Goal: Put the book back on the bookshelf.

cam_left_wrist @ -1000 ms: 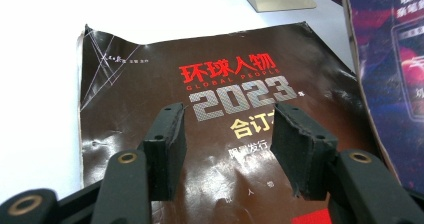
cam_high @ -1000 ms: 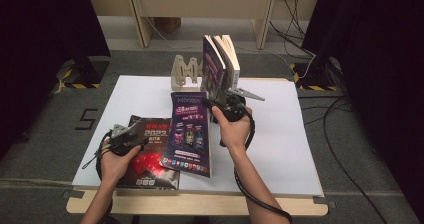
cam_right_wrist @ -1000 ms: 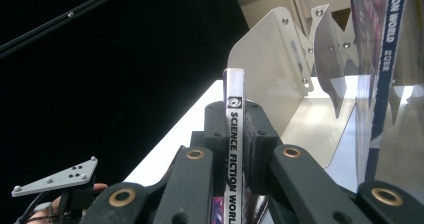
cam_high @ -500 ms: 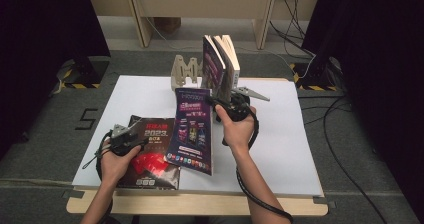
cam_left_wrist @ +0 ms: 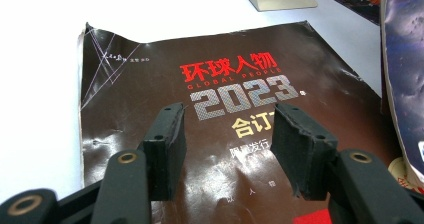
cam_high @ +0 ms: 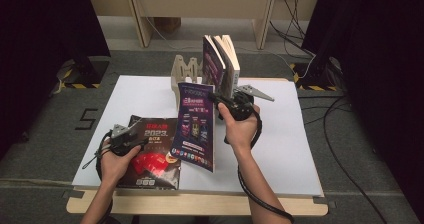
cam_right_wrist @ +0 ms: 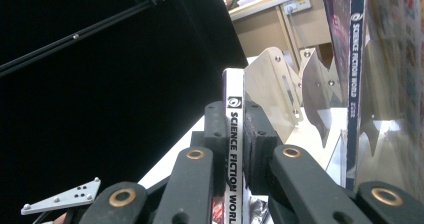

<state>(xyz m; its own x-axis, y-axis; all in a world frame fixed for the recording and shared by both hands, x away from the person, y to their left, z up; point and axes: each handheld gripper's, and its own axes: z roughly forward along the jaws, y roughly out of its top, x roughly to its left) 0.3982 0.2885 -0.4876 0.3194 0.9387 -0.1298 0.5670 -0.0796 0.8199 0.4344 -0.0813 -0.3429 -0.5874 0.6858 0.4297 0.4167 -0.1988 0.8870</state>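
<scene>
Black foam pads of the right gripper (cam_right_wrist: 235, 149) are clamped on the spine of a thin purple magazine (cam_high: 195, 126), which reads "Science Fiction World" down its edge in the right gripper view. The magazine is held lifted at its far top corner, tilted, its near edge hanging just over the white table (cam_high: 280, 149), right of the dark magazine and just short of the rack. It looks light and floppy with a glossy, likely slippery cover; held by the spine it should stay fairly flat, whereas a pinch on the loose page edge would probably let it sag or fan open. The left gripper (cam_left_wrist: 227, 144) rests with its jaws apart and nothing between them, hovering over a dark brown magazine (cam_left_wrist: 215, 109) marked "2023" that lies flat at the near left of the table; its cover looks creased and curled at a corner, so it is soft too. Beyond the held magazine, a slotted metal rack (cam_right_wrist: 280, 89) stands at the far middle of the table with two books (cam_high: 222, 64) upright in it. The right gripper view shows the spine grip and the rack's empty dividers close up; the high view shows the magazine's tilt and full cover.
</scene>
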